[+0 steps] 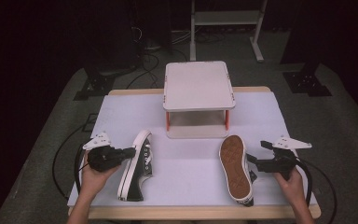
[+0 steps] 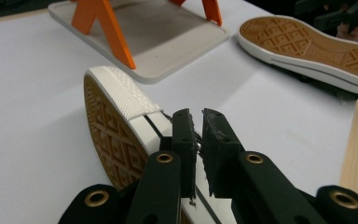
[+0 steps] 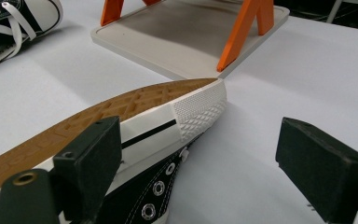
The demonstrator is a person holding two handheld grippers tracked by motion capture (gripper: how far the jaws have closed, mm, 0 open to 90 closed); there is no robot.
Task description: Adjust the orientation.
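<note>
**Lighting / image quality**

High view: white table cover (image 1: 121, 112) evenly lit from above, surroundings fall to near black, slight softness overall. Soft shadow under the stand (image 1: 198, 86). Both gripper views bright and low-glare; near black jaws are out of focus, and the brown sole (image 3: 121, 105) blurs toward the lower edge.
</note>
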